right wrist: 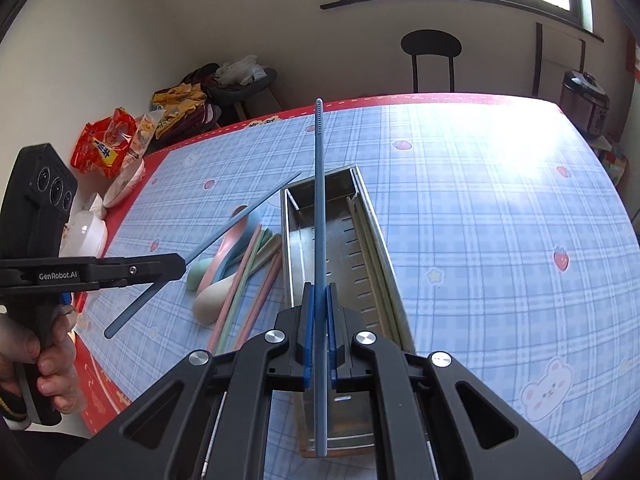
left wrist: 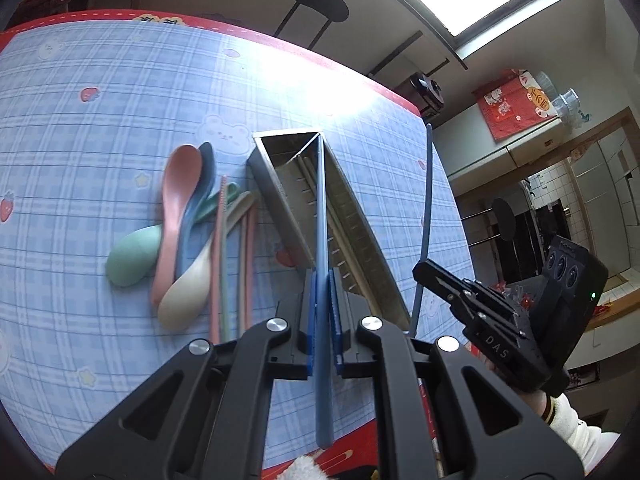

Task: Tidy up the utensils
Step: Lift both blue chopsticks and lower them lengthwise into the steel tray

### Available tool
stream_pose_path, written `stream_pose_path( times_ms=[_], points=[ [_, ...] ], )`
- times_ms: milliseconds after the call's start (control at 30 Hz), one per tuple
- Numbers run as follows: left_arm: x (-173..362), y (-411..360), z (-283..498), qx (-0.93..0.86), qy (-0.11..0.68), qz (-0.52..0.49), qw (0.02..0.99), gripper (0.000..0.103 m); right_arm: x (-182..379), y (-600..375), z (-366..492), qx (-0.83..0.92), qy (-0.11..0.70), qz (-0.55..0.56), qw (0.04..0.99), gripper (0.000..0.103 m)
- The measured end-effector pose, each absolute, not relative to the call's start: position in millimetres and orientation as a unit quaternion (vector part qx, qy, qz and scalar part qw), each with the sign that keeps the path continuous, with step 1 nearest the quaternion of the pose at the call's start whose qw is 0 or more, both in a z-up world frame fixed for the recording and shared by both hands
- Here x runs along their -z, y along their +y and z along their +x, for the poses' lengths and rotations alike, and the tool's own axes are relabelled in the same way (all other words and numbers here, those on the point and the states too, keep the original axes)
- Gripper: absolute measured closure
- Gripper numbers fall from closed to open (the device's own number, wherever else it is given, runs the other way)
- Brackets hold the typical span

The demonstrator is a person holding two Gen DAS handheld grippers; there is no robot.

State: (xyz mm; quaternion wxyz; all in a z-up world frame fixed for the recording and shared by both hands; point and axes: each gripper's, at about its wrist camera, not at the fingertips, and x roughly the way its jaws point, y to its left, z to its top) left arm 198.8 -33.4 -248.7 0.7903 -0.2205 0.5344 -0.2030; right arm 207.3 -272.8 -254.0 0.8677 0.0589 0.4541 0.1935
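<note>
My left hand-held gripper (left wrist: 322,312) is clamped on a slim blue chopstick (left wrist: 322,240), matte and smooth, its blue ribbed pads (left wrist: 311,308) pressed against both sides of the shaft. My right hand-held gripper (right wrist: 319,320) is clamped the same way on a second blue chopstick (right wrist: 319,208), whose far tip is finely ridged. Both sticks are held above the bench (left wrist: 100,128), which wears a glossy blue plaid cloth printed with bears, stars and strawberries and edged in red.

The tray (right wrist: 384,264) is a long, narrow box of brushed steel with straight walls and rows of short slots cut in its floor. It lies on the cloth, open side up. Inside, along its right wall in the right wrist view, lie pale cream chopsticks (right wrist: 370,248); I cannot tell how many.

Just left of the tray sits a loose heap of matte plastic utensils. There is a pink spoon (left wrist: 178,208) with an oval bowl, a dark blue spoon (left wrist: 200,208) tucked beside it, a mint green spoon (left wrist: 130,258) and a cream spoon (left wrist: 188,288), their handles crossing. Against them lie pink, green and cream chopsticks (left wrist: 234,256), roughly parallel and touching one another.

At the bench's far left corner in the right wrist view are crinkled red snack bags (right wrist: 106,146) and white bowls (right wrist: 86,234).
</note>
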Motion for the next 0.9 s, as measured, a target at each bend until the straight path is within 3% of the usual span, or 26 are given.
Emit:
stream_pose_path(
  times_ms=[233,900],
  points=[
    [287,-60,226,0.165,0.579,-0.278,0.749,0.092,273,-278,226,-0.195,0.487,0.038,0.85,0.097],
    [326,-93,258,0.142,0.615,-0.298,0.716,0.092,315,-264,255,-0.188,0.529,0.033,0.827,0.097]
  ],
)
